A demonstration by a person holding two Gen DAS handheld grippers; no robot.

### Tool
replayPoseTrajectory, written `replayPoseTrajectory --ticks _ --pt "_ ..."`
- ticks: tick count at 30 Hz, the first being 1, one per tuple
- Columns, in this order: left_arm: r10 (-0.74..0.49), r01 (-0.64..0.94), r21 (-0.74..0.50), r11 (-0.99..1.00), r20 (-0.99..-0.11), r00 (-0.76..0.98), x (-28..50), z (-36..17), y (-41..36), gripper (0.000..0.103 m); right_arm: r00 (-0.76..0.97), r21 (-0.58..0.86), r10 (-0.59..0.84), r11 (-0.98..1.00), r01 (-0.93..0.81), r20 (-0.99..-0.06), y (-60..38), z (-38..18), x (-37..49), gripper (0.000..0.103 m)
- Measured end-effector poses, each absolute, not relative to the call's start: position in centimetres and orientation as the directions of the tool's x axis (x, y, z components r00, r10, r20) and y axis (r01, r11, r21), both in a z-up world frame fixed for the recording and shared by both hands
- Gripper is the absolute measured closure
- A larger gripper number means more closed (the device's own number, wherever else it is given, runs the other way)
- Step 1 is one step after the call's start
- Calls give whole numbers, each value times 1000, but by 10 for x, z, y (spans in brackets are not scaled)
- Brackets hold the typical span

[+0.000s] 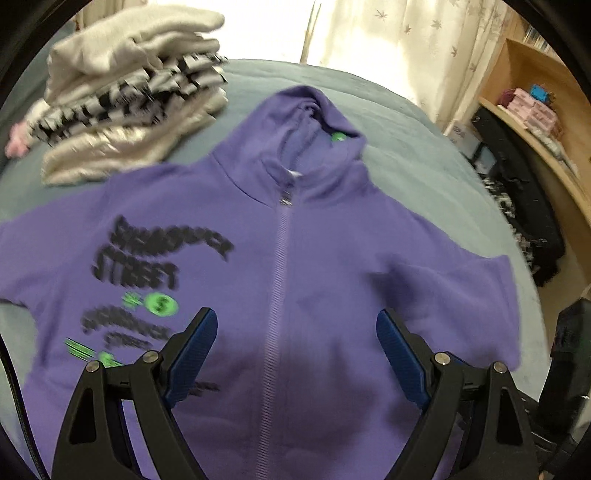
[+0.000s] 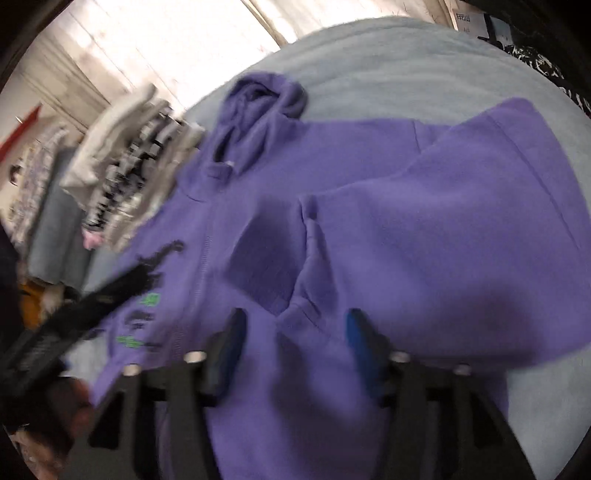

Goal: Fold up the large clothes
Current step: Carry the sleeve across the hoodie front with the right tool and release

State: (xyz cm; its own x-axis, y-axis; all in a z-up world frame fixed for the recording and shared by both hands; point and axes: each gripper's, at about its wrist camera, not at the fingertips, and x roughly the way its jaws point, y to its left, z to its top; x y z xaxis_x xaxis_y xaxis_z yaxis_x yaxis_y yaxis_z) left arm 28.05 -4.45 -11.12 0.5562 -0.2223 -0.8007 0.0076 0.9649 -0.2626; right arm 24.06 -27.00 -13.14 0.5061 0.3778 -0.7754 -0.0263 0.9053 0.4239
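There was 1 purple hoodie (image 1: pixel 332 266) spread on 1 blue-grey bed cover (image 1: pixel 424 122), and 1 stack of folded clothes (image 1: pixel 129 96) beside it; the layers in that stack were too blurred to count. 2 grippers were in view, the left gripper (image 1: pixel 295 325) and the right gripper (image 2: pixel 295 325), each with 2 blue-padded fingers (image 1: pixel 195 347). At the edge stood 1 wooden shelf (image 1: pixel 535 85).

Both wrist views angled down, close, sharing the purple hoodie (image 1: pixel 314 258)

Bright glare from curtained window (image 1: pixel 369 33), heavy motion blur, fisheye warp, dark vignetted corners.
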Motion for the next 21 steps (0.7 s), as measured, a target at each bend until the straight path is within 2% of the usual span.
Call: replayPoseTrajectory --ticks 6,13,16,20,21 --pt "-404 69 -434 898 -754 519 268 -123 -56 16 588 355 315 934 -51 -745 -271 -109 197 42" --pt "-467 36 -507 861 -761 450 277 -156 -64 18 620 398 316 917 -5 -718 -280 -119 168 42" --pt "-494 50 -526 849 -757 427 286 -165 -74 31 613 420 328 907 7 -719 -282 -126 165 42" --pt "-507 58 -530 846 -766 395 304 -177 -92 40 605 425 329 905 18 -725 -281 -132 169 42" --pt "-507 63 -526 848 -773 382 309 -180 -99 54 607 426 328 905 18 -723 -281 -133 168 42"
